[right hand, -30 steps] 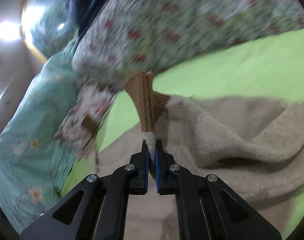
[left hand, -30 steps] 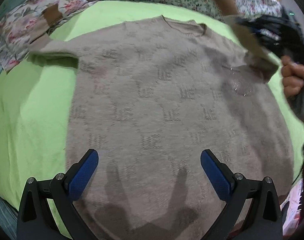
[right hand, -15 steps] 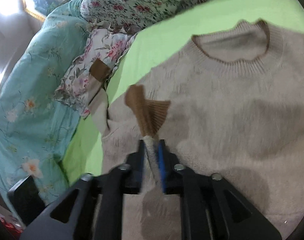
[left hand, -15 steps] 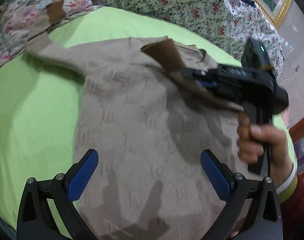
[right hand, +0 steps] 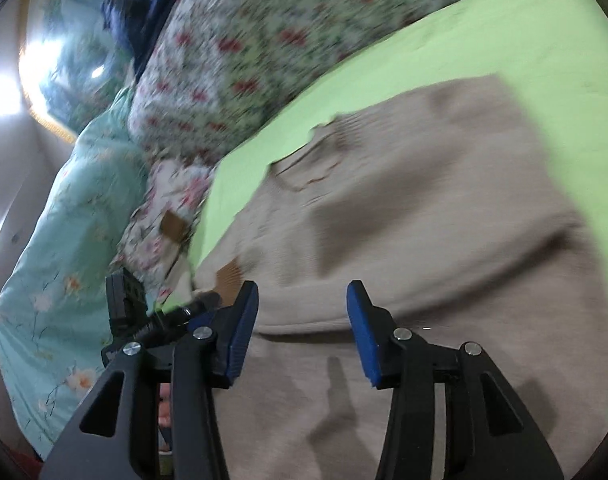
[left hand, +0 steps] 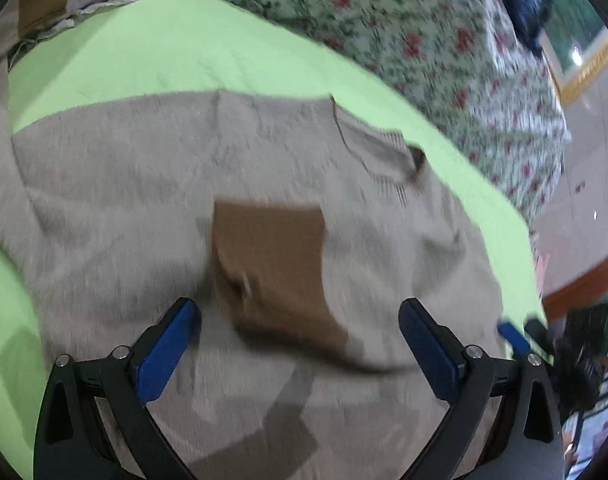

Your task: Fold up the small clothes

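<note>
Between the left gripper [left hand: 299,338] jaws (apart) lies the sweater's brown cuff [left hand: 273,268].

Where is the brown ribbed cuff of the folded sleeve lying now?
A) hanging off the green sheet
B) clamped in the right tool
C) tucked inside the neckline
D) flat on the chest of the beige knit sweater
D: the brown ribbed cuff lies flat on the beige knit sweater, below the neckline, with no tool gripping it.

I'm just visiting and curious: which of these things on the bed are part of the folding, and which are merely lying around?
Part of the job:
- beige sweater, spread on the green sheet
- its brown cuff, folded onto the chest
- left tool, open
- right tool, its jaws just opened, nothing between them

Just lying about:
- floral quilt
- teal blanket
- dark blue garment
</note>
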Demonstrator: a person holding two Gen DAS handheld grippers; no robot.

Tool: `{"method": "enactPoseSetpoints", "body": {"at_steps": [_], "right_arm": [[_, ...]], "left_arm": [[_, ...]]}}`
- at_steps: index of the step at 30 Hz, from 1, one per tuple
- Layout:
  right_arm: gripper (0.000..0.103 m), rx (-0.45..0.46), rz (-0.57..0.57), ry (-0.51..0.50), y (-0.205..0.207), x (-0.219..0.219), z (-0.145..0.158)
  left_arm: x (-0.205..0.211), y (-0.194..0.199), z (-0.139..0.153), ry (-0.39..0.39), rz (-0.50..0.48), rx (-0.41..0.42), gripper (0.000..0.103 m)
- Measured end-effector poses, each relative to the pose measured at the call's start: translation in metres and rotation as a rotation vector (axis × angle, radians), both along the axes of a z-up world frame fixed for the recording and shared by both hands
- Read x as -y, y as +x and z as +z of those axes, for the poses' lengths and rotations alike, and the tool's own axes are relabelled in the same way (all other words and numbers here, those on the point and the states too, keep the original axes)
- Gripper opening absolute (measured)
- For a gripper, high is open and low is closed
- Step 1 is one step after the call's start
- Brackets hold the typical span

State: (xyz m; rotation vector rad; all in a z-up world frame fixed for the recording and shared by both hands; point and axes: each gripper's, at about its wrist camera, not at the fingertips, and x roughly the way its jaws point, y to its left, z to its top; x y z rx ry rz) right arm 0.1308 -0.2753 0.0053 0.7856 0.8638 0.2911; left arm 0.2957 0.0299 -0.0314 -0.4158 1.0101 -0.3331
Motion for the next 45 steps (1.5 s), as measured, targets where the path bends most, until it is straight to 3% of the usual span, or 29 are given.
{"method": "enactPoseSetpoints", "body": {"at_steps": [1,2,3,4,8,14,18,23,24,25,29,33,36,39,42,45], "right_arm": [[0.048,-0.002,-0.025,-0.009,-0.004,0.009,0.0],[0.048,-0.002,-0.052,-0.017,-0.008,0.018,0.001],[0.048,0.001,-0.072,-0.022,-0.01,0.026,0.003],[0.048,0.003,-0.092,-0.028,-0.014,0.035,0.005],[0.049,0.009,-0.161,-0.1,-0.02,0.062,0.015],[0.052,-0.04,-0.21,-0.224,0.005,0.086,0.01],[0.058,-0.123,-0.193,-0.316,0.042,0.091,-0.01],[0.056,-0.229,-0.142,-0.338,0.077,0.094,-0.048],[0.046,-0.215,-0.121,-0.359,0.079,0.091,-0.046],[0.009,-0.203,-0.088,-0.377,0.081,0.086,-0.043],[0.009,-0.1,-0.149,-0.436,0.063,0.091,-0.01],[0.01,-0.171,-0.155,-0.455,0.066,0.093,-0.028],[0.025,-0.228,-0.191,-0.476,0.064,0.092,-0.032],[0.03,-0.139,-0.26,-0.526,0.045,0.079,-0.004],[0.045,-0.079,-0.114,-0.475,0.043,0.048,0.003],[0.045,-0.18,-0.038,-0.511,0.048,0.034,-0.022]], "left_arm": [[-0.002,0.005,-0.002,-0.012,0.009,0.015,0.08],[-0.002,0.008,-0.004,-0.012,0.006,0.019,0.053],[-0.001,0.012,-0.005,-0.005,-0.004,0.015,0.038],[-0.001,0.011,-0.005,-0.008,-0.018,0.013,0.008],[-0.011,-0.013,0.011,0.01,-0.016,0.116,0.008],[-0.022,-0.015,-0.012,0.019,-0.036,0.035,0.019],[-0.017,-0.019,-0.01,0.061,-0.05,0.057,0.017],[-0.007,-0.018,-0.011,0.123,-0.085,0.058,0.016],[-0.005,-0.018,-0.01,0.135,-0.089,0.066,0.012],[-0.001,-0.017,-0.007,0.153,-0.104,0.078,0.007],[0.006,-0.024,0.014,0.182,-0.087,0.18,0.006],[0.013,-0.02,0.001,0.244,-0.096,0.147,0.006],[0.013,-0.021,-0.003,0.257,-0.103,0.14,0.007],[0.013,-0.024,-0.004,0.264,-0.102,0.148,0.007],[0.015,-0.025,-0.007,0.282,-0.103,0.14,0.007],[0.009,-0.029,-0.007,0.279,-0.09,0.128,0.01]]}}
